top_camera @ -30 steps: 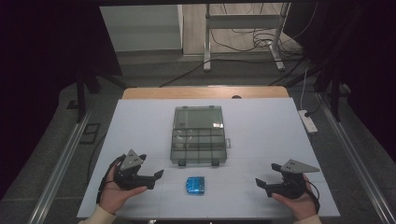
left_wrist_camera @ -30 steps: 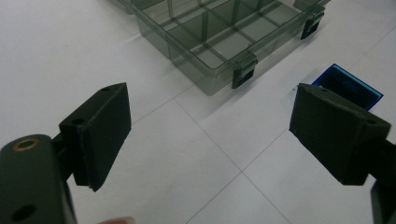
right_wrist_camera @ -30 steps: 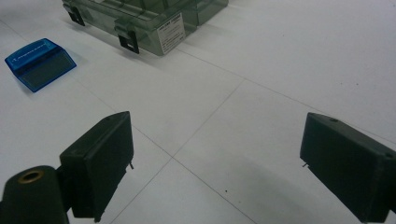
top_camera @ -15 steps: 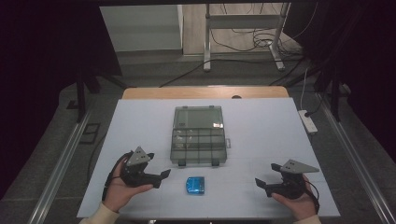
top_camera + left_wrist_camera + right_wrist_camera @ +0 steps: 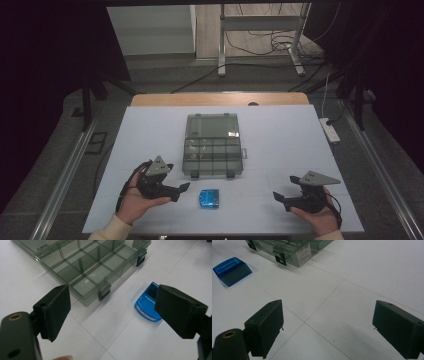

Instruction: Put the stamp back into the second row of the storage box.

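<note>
A clear grey compartment case (image 5: 212,145) lies open at the table's middle, its dividers bare. A small translucent blue box (image 5: 209,198) lies flat just in front of it. My left gripper (image 5: 181,190) is open a short way left of the blue box, jaws pointing at it. In the left gripper view the blue box (image 5: 147,302) sits partly behind the right jaw, with the case (image 5: 85,262) above it; the gripper (image 5: 117,311) holds nothing. My right gripper (image 5: 280,197) rests open at the front right over bare table. In the right gripper view the gripper (image 5: 328,327) is empty, and the blue box (image 5: 232,270) lies far off.
The white table (image 5: 285,140) has a wooden strip along its far edge. A white power strip (image 5: 331,131) lies at the right edge. Metal stand legs (image 5: 260,40) and cables are on the floor behind. Aluminium rails run along both sides.
My left gripper has slid right and slightly forward, closing in on the blue box. The right gripper, the case and the box have stayed put.
</note>
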